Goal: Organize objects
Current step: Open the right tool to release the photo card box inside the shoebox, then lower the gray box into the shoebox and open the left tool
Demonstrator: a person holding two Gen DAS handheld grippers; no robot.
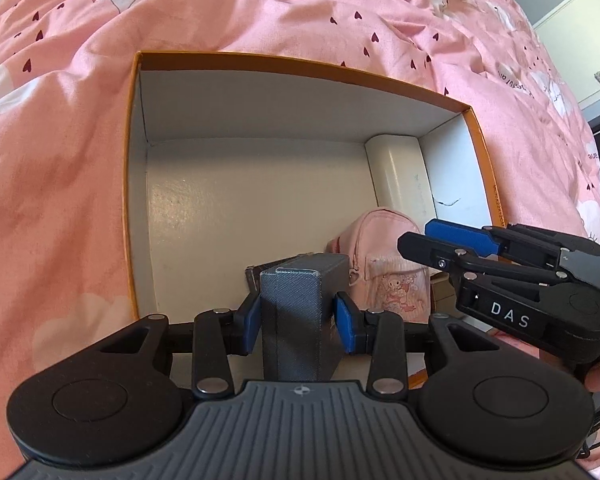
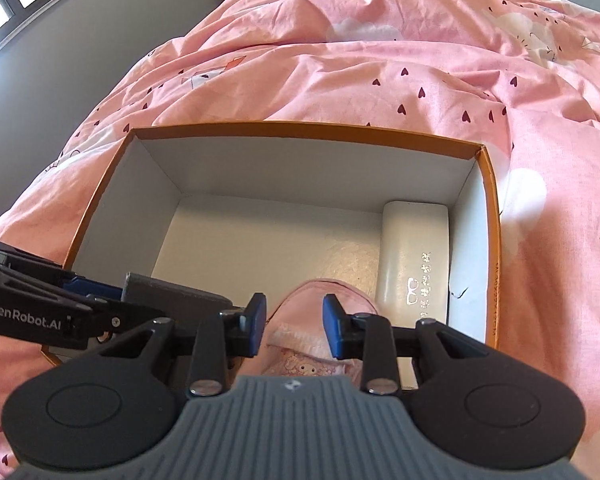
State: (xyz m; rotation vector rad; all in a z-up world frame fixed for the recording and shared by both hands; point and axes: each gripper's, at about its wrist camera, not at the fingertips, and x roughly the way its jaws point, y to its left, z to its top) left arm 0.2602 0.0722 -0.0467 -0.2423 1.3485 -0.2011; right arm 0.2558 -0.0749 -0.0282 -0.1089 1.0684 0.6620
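Left wrist view shows my left gripper clamped on a grey textured rectangular case, held above the near end of the orange-rimmed white cardboard box on the pink heart-print duvet. My right gripper hangs over a small pink backpack-shaped pouch, blue pads apart, holding nothing. A white glasses case lies along the box's right wall.

Bright daylight, sharp, fisheye-warped edges

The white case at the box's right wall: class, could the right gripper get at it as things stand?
Probably yes. The right gripper is open and empty above the pink bag; the white case lies uncovered just beside it.
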